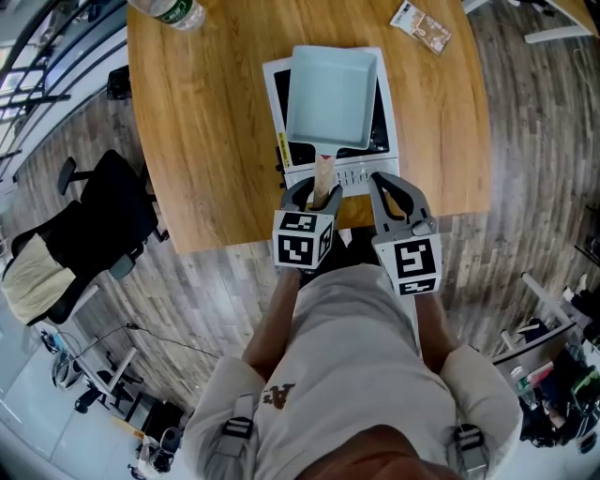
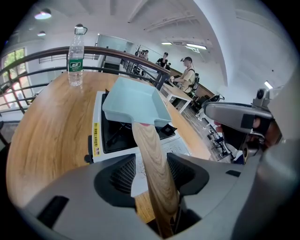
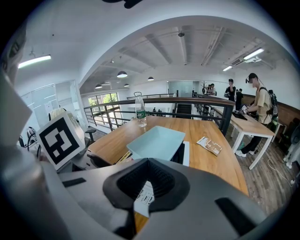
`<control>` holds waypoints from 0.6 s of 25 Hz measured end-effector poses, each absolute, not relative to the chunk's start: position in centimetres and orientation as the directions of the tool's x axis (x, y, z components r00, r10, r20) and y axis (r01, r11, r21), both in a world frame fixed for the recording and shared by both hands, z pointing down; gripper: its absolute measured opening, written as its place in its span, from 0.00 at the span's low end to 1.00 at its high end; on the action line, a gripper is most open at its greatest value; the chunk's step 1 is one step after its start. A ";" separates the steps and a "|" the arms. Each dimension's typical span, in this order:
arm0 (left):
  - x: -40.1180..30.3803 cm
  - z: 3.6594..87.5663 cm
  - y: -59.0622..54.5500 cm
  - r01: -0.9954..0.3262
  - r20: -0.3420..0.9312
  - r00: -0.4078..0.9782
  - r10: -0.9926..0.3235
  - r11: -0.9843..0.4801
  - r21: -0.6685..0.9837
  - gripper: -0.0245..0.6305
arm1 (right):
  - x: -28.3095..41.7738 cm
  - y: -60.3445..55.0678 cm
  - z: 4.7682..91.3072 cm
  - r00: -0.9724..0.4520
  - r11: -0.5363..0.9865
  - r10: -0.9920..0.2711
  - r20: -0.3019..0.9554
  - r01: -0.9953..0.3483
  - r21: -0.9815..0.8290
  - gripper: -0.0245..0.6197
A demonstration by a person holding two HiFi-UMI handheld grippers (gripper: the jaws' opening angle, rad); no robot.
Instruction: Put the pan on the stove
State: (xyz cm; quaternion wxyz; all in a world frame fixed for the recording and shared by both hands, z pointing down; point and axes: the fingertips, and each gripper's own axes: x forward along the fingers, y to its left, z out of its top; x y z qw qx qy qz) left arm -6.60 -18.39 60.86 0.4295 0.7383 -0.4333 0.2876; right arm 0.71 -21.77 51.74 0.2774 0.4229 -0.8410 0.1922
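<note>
Sitting square on the single white stove [image 1: 364, 174], the one pale blue pan [image 1: 333, 94] points its wooden handle [image 1: 323, 174] toward 6 o'clock, over the stove's front panel. A yellow sticker [image 1: 282, 150] runs along the stove's 9 o'clock edge; its dark print is too small to read. One clear water bottle [image 1: 173, 11] with a green label stands on the wooden worktop [image 1: 206, 122] at 11 o'clock from the stove, and one printed packet [image 1: 422, 26] lies at 1 o'clock; neither's wording is legible.

There are two hand-held grippers, each bearing a cube of black-and-white square markers. The left hand-held gripper [image 1: 316, 192] has its jaws spread wide, with the handle running between them but not clamped. The right hand-held gripper [image 1: 394, 192], just at its 3 o'clock side, also stands with its jaws apart and holds nothing.
</note>
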 end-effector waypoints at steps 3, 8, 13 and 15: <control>-6.8 60.4 -18.6 -0.887 0.791 0.459 -0.404 -0.258 0.383 0.37 | 0.7 -21.7 51.5 -0.491 0.573 -0.606 0.626 -0.815 -0.086 0.07; -7.2 59.8 -18.9 -0.892 0.788 0.449 -0.420 -0.266 0.366 0.38 | 0.6 -21.6 51.3 -0.494 0.578 -0.609 0.621 -0.812 -0.080 0.07; -7.6 58.9 -19.2 -0.894 0.781 0.445 -0.438 -0.272 0.357 0.39 | 0.6 -21.6 51.0 -0.496 0.580 -0.614 0.614 -0.811 -0.075 0.07; -7.8 58.5 -19.3 -0.894 0.776 0.444 -0.448 -0.274 0.353 0.39 | 0.7 -21.5 50.9 -0.496 0.582 -0.616 0.612 -0.810 -0.072 0.07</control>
